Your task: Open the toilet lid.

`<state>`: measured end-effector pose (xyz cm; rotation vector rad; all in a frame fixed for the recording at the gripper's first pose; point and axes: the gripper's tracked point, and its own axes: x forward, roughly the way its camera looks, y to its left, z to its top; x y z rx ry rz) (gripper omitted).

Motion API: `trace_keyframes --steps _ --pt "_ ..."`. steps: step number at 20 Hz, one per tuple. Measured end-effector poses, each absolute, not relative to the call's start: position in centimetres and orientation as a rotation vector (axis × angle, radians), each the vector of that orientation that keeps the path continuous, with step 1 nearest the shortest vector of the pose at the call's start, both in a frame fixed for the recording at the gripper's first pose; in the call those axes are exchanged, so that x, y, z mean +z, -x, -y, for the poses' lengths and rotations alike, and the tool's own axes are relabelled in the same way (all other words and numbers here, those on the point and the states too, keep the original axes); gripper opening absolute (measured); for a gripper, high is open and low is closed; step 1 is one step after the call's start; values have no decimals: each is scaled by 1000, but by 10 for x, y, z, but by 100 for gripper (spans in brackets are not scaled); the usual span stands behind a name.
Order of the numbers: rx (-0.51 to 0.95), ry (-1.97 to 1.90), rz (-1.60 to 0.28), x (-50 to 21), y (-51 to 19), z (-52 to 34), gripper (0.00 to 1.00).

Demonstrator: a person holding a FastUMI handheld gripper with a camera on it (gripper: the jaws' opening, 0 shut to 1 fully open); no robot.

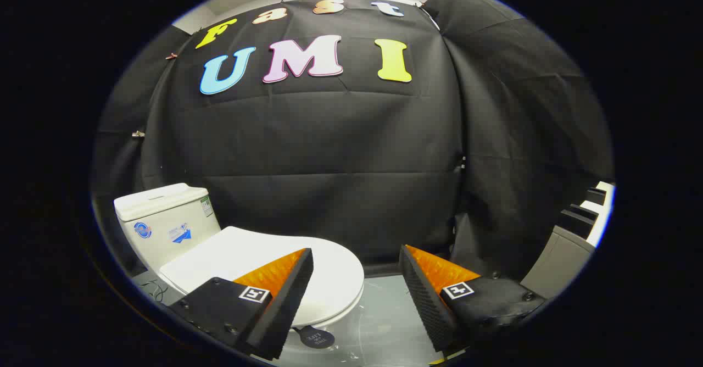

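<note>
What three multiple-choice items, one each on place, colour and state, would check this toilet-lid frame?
1. Where is the toilet lid relative to the tongs?
A. Beyond the left finger, partly behind it
B. Clamped between both fingers
C. Beyond the right finger

2. What colour are the fingers' upper faces?
A. Blue
B. Orange
C. White

3. What state is the lid in?
A. Raised against the tank
B. Removed
C. Down, lying flat

Answers:
1 A: the left finger overlaps the lid's front edge, and bare floor shows in the gap between the fingers.
2 B: both fingers show orange on top, with black ribbed pads.
3 C: the lid lies flat ahead of the tank, and the tongs stand open.
</note>
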<state>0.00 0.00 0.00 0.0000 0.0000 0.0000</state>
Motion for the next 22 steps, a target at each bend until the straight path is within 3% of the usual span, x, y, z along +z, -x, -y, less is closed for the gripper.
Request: trace_keyframes --steps 22 --pt "7 -3 -4 -2 -1 1 98"
